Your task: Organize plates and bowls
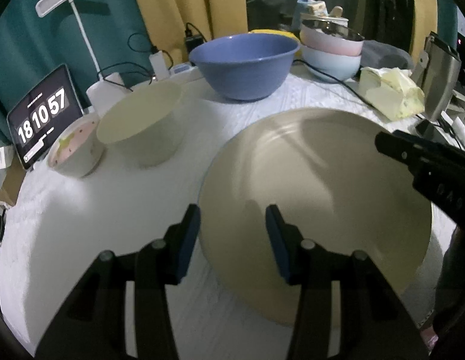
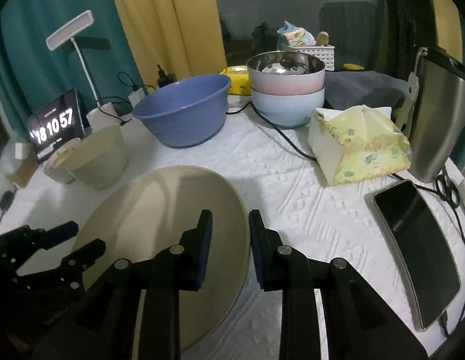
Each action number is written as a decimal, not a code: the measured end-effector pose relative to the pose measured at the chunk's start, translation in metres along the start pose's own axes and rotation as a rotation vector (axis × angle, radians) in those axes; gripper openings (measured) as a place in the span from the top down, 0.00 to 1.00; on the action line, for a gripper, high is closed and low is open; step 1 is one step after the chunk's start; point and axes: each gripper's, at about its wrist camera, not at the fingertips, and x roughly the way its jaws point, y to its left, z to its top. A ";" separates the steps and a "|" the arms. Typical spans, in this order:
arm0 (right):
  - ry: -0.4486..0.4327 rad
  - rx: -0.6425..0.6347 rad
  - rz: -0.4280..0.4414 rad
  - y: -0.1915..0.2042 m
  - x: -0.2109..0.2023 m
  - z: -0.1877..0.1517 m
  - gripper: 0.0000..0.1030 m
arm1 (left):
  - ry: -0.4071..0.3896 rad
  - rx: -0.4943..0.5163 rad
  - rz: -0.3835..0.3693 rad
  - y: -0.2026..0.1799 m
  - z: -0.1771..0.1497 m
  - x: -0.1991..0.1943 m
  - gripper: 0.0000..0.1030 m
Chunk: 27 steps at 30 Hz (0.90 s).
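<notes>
Reading "18 10 57", the clock tablet (image 1: 43,117) stands behind the beige plate (image 1: 316,210); left gripper (image 1: 232,240) and right gripper (image 2: 229,249) jaws gape, straddling its rims, contact indiscernible.

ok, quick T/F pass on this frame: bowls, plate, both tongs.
1. The beige plate lies flat on the white tablecloth. True.
2. The left tongs are shut on the plate. False: they are open, straddling its left rim.
3. The pink bowl sits nested in the light blue bowl. True.
4. The blue bowl is stacked on the plate. False: it stands apart, behind it.
5. The right tongs are open, straddling the plate's right rim. True.
</notes>
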 end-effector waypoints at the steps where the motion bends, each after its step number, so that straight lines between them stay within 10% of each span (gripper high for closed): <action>1: 0.003 -0.002 -0.005 -0.001 0.002 0.000 0.74 | 0.000 -0.002 0.004 0.001 0.001 0.001 0.54; 27: 0.119 0.094 0.100 -0.016 0.022 -0.010 0.63 | 0.069 -0.186 -0.104 0.032 0.000 0.019 0.52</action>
